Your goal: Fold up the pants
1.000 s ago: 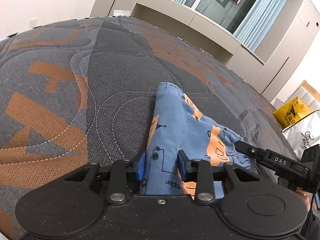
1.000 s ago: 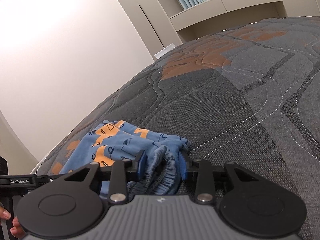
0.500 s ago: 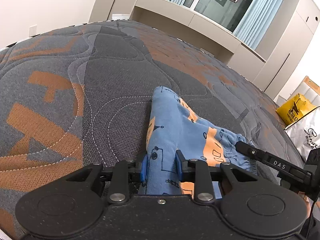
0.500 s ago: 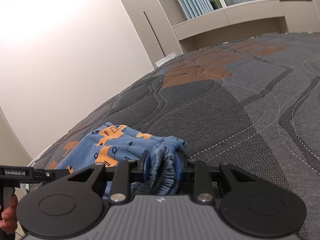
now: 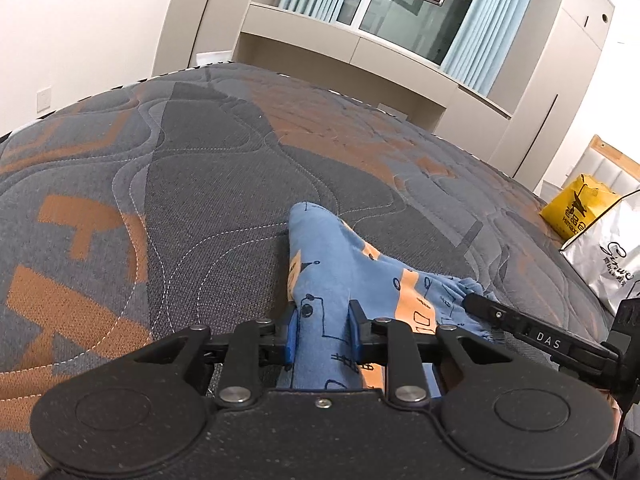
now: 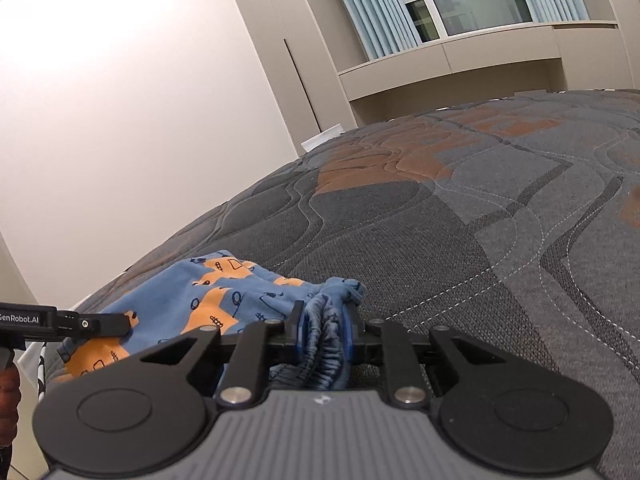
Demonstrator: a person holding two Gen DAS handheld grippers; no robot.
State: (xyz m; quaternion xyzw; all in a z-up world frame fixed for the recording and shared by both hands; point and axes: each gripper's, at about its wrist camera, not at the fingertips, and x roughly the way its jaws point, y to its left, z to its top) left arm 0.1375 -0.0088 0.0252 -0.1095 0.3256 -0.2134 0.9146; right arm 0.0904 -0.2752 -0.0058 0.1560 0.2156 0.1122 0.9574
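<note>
Blue pants with orange patches and black drawings (image 5: 340, 264) lie bunched near the front of a quilted grey and orange mattress (image 5: 200, 168). My left gripper (image 5: 322, 330) is shut on a fold of the blue cloth. My right gripper (image 6: 325, 328) is shut on the gathered elastic waistband (image 6: 326, 344) of the pants (image 6: 224, 300). Each gripper's finger shows in the other view: the right one (image 5: 520, 328) at the pants' right side, the left one (image 6: 80, 322) at their left side.
A yellow bag (image 5: 576, 210) and a silver bag (image 5: 608, 256) stand beside the mattress on the right. Cabinets and a curtained window (image 5: 400, 12) line the far wall. The mattress edge (image 6: 100, 294) runs close to the pants on the left.
Both grippers have risen and tilted up while holding the pants. The cloth has been drawn up and toward me, so less of it lies spread on the mattress.
</note>
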